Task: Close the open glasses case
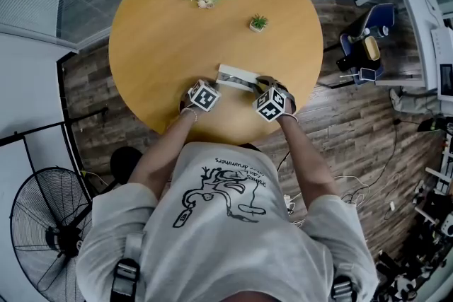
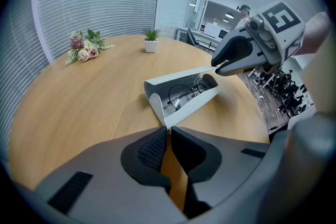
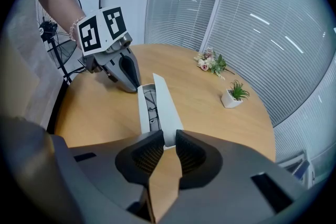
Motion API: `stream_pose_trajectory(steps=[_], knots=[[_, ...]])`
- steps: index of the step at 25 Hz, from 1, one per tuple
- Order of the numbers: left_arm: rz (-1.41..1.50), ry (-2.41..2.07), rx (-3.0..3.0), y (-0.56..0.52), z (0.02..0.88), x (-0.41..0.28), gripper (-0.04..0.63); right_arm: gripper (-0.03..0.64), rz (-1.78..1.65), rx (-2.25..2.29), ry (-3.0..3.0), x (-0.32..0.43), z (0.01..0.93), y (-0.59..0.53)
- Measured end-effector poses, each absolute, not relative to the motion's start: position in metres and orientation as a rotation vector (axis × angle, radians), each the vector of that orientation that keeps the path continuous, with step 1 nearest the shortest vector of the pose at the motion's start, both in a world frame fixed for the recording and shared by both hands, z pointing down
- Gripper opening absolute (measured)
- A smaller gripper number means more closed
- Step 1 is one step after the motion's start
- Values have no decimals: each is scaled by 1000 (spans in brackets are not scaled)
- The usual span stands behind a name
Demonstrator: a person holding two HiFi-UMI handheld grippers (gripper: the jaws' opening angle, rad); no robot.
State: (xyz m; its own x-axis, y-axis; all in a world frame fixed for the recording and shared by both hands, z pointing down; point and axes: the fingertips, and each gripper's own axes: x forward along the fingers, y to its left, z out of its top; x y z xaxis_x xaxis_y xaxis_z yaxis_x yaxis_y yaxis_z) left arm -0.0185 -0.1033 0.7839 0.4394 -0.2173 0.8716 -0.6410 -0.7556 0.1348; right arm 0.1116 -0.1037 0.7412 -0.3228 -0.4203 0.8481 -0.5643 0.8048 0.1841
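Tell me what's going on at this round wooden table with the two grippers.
A person holds a two-jaw gripper in each hand at a white, open glasses case on the round wooden table. Wire-framed glasses lie inside it. The right gripper has one end of the case between its jaws. The left gripper, jaws nearly together, sits at the opposite end. The lid is not yet down.

Table (image 2: pixel 79 102): smooth matt wood. Glasses case (image 2: pixel 195 105): smooth matt pale plastic. Glasses (image 2: pixel 184 93): thin metal wire.
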Motion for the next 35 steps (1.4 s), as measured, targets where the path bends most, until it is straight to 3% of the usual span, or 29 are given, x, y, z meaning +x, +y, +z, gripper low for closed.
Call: stream_pose_trajectory(steps=[35], knots=[[1261,-721,2246,-104,783,-19,46,87,121,720,-1936,107,745,-93]])
